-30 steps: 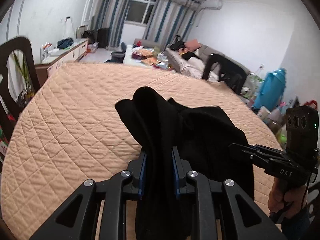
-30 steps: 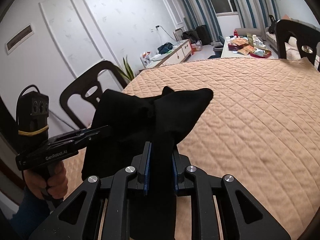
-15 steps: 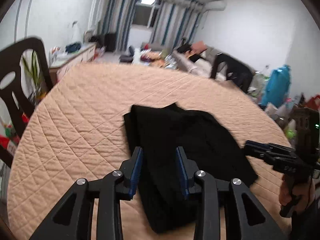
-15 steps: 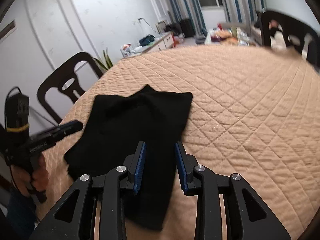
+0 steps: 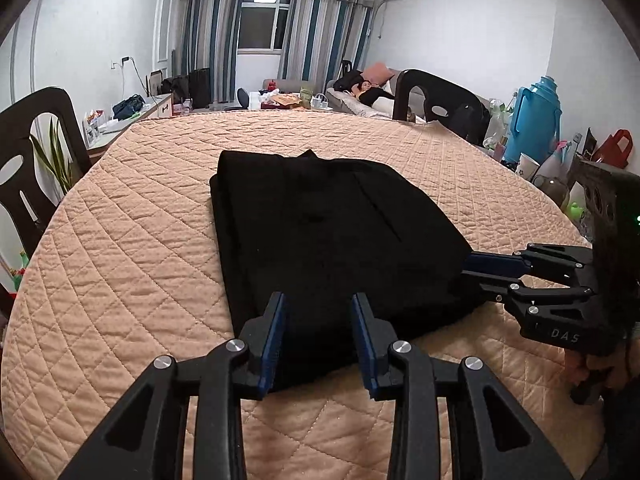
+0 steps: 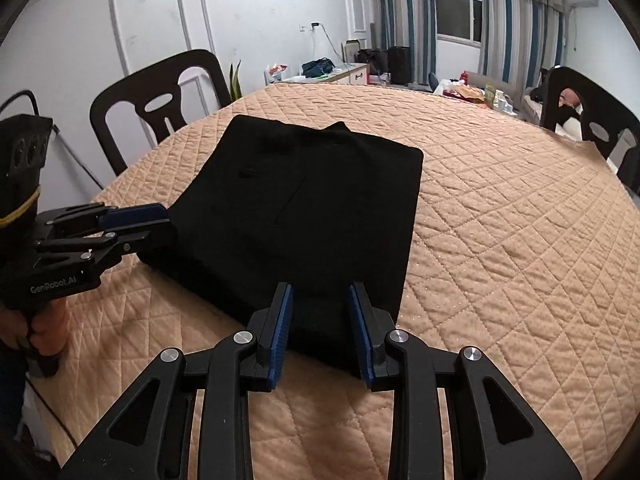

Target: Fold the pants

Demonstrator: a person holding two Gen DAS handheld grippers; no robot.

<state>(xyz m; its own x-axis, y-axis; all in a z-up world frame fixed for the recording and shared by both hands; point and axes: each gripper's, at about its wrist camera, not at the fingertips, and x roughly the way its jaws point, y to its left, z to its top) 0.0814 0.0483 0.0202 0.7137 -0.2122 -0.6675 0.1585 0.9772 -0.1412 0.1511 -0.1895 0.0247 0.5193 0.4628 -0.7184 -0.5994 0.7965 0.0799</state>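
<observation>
The black cloth pants (image 5: 320,232) are laid flat and folded on the round table's peach quilted cover (image 5: 120,264), the left gripper (image 5: 318,332) and right gripper (image 6: 320,320) are open at the near edge, and next they likely should be pulled away.

Pants (image 5: 320,240): folded flat on the quilted counter (image 5: 120,280), centre of frame. Left gripper (image 5: 318,340): at their near edge, lower centre. Right gripper (image 5: 472,276): at their right corner, right of frame. Chairs (image 5: 36,152): behind the counter, far left and upper right.
</observation>
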